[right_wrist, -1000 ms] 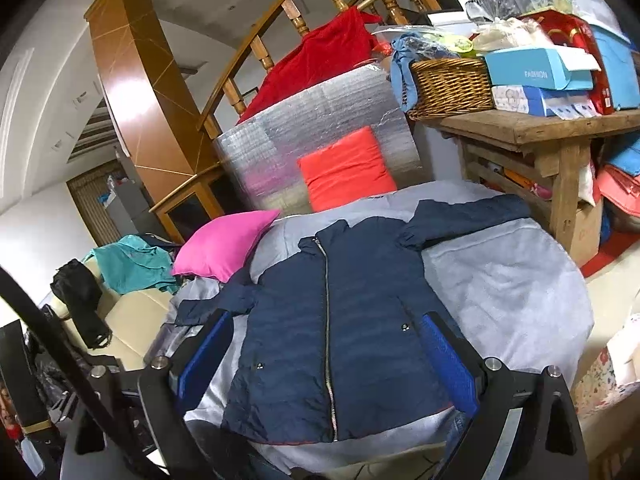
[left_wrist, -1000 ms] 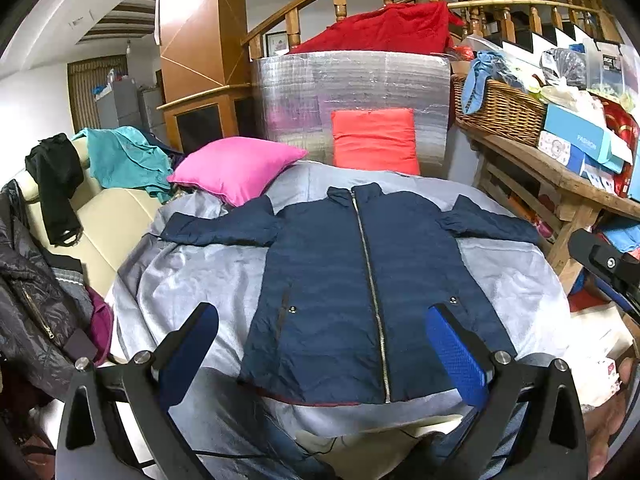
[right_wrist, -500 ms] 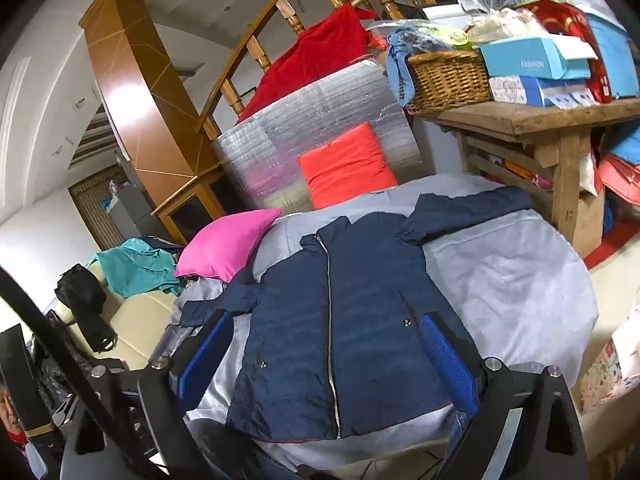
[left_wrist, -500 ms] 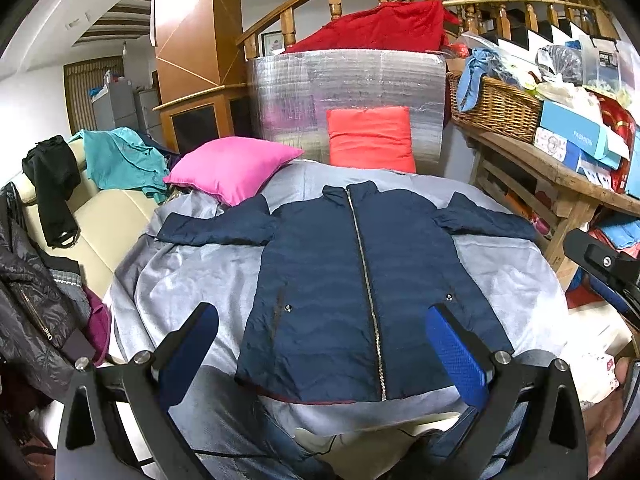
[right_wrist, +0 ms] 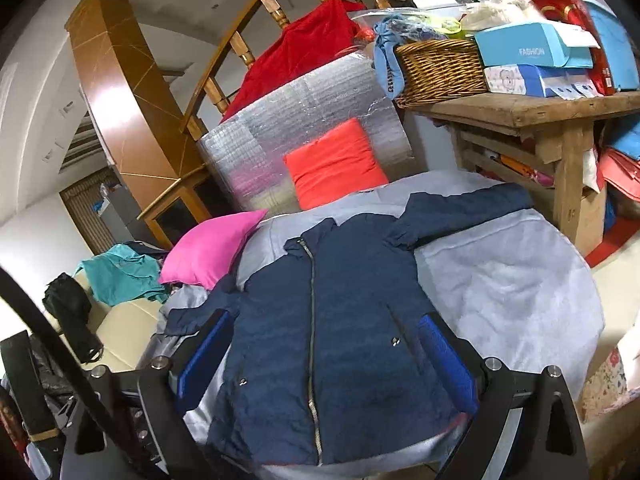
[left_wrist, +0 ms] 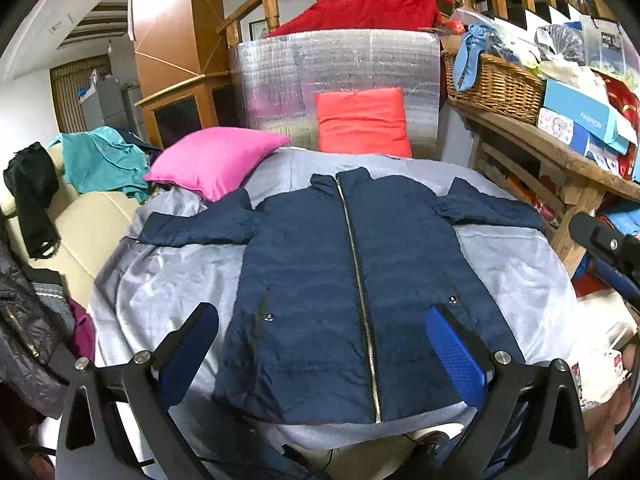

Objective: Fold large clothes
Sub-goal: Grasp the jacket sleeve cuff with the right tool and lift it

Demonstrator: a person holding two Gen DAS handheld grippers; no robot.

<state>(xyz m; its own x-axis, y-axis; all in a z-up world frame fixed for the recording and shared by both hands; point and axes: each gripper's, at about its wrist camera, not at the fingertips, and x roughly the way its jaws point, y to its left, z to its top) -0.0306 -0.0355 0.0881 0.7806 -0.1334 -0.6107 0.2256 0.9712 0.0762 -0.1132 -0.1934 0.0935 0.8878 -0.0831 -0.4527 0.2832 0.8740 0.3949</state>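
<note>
Navy quilted jacket (left_wrist: pixel 340 280) lies flat, zipped, front up, at the centre of the grey sheet (left_wrist: pixel 160 280), sleeves spread toward 9 and 3 o'clock. Judged step: begin the first fold. Take the 9 o'clock sleeve near its cuff first, then the 3 o'clock sleeve, drawing each across the zip line. Left gripper (left_wrist: pixel 320 344) hovers above the hem at 6 o'clock, released and empty. Right gripper (right_wrist: pixel 326 350) likewise: jaws apart, nothing held.
</note>
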